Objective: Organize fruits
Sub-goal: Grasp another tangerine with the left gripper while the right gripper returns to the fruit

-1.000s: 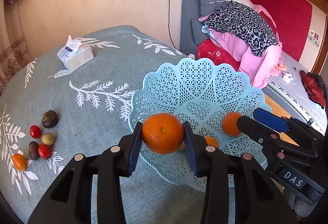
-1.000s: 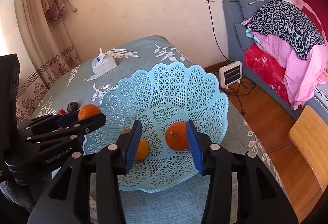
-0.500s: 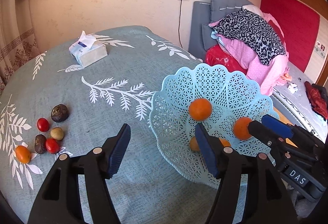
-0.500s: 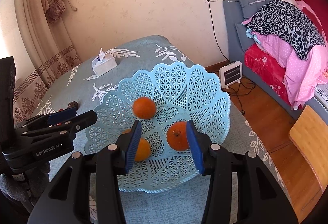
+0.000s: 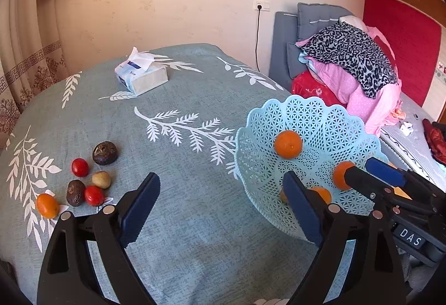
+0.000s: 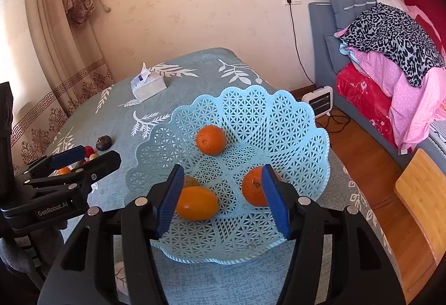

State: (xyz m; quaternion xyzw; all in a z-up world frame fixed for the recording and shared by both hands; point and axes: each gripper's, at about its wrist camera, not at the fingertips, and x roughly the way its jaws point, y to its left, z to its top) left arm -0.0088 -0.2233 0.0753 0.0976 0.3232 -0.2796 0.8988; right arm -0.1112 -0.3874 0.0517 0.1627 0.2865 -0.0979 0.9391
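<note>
Nearby, tissue pack (image 5: pixel 141 76), loose fruits (image 5: pixel 80 182), basket (image 6: pixel 292 115).

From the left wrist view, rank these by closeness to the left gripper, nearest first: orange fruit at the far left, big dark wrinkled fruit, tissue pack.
From the left gripper:
1. Orange fruit, far left, near edge.
2. Dark wrinkled fruit, left, farther back.
3. Tissue pack, across the table near the wall.
</note>
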